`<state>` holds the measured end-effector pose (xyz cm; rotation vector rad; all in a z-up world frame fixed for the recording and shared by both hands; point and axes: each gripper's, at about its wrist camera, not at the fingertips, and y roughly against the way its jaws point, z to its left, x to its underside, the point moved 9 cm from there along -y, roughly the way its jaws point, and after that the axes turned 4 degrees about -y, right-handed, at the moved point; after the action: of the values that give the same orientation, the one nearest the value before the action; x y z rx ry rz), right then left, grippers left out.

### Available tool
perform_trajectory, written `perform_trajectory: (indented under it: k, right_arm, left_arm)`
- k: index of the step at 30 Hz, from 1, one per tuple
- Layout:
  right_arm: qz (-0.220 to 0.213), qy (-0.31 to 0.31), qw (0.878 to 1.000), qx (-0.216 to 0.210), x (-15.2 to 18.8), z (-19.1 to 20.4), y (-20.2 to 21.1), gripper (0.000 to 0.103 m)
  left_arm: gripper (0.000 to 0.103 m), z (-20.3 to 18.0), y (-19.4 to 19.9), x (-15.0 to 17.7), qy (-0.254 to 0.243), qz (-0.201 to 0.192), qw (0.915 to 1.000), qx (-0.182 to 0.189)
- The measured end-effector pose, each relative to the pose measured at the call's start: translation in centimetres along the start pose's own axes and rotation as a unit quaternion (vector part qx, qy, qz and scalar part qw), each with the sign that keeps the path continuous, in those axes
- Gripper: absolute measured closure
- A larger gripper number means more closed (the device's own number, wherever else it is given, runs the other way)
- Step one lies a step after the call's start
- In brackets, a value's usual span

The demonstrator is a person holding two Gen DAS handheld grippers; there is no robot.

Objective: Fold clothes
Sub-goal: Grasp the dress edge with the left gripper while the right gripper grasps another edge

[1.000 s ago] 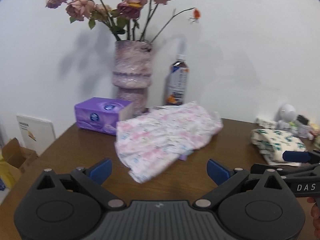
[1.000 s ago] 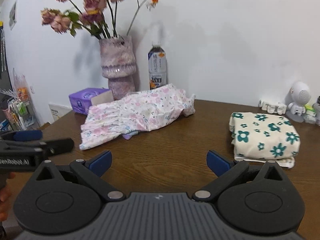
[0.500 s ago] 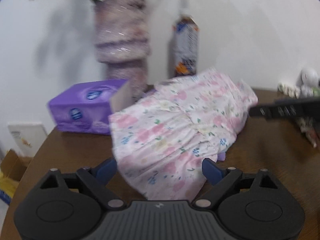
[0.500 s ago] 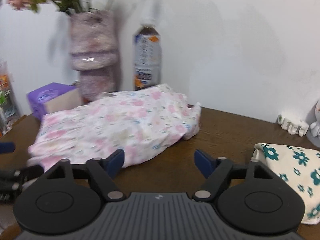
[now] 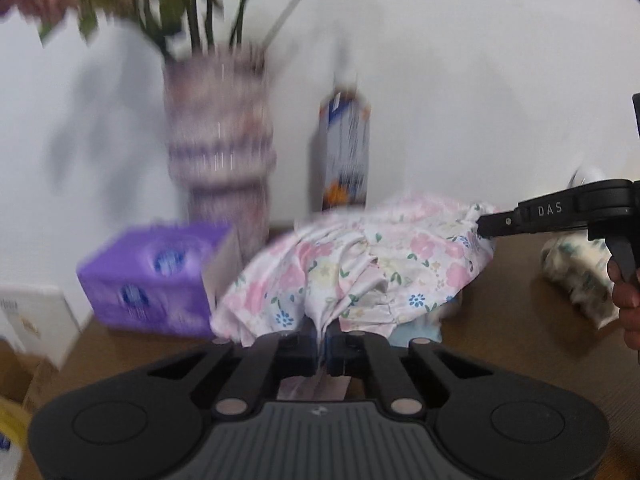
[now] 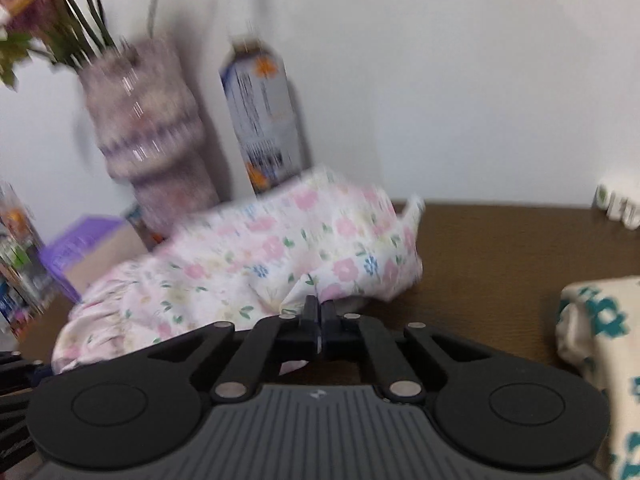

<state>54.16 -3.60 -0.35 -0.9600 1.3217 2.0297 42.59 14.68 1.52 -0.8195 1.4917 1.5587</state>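
Both tools closed since 0.5 s ago: left tool (image 5: pixel 323 344), right tool (image 6: pixel 319 322) (marked "DAS") pinch floral garment (image 5: pixel 360 268).

Vase (image 5: pixel 220 160), bottle (image 5: pixel 345 152), purple tissue box (image 5: pixel 156 276).

Low, close, both facing floral garment (image 5: pixel 360 268)

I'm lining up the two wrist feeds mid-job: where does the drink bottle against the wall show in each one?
Left wrist: the drink bottle stands just right of centre, upper half, behind the pink floral garment, right of the vase.
Right wrist: the bottle is left of centre, upper half, leaning in the picture, again right of the vase.
Shared landmark: the vase; the purple tissue box also shows in both.
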Motion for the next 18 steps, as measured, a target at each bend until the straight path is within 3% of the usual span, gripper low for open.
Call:
perform_trajectory:
  k: [6, 9, 15, 18]
  right_arm:
    - [-0.075, 0.016, 0.997, -0.021, -4.3, 2.0, 8.3, 0.103]
    - [-0.12, 0.034, 0.992, -0.026, -6.6, 3.2, 14.0, 0.103]
    - [-0.18, 0.052, 0.982, -0.031, -9.2, 4.6, 25.0, 0.103]
    - [-0.198, 0.06, 0.978, -0.035, -9.4, 5.5, 30.7, 0.103]
  left_arm:
    - [0.1, -1.2, 8.2, -5.8, 0.01, -0.106, 0.9943, 0.007]
    - [0.1, -2.6, 12.9, -8.8, -0.008, -0.143, 0.9897, 0.007]
    - [0.1, -5.9, 23.9, -11.4, -0.029, -0.194, 0.9803, 0.021]
    - [0.1, -7.1, 29.3, -11.0, -0.012, -0.194, 0.9786, 0.066]
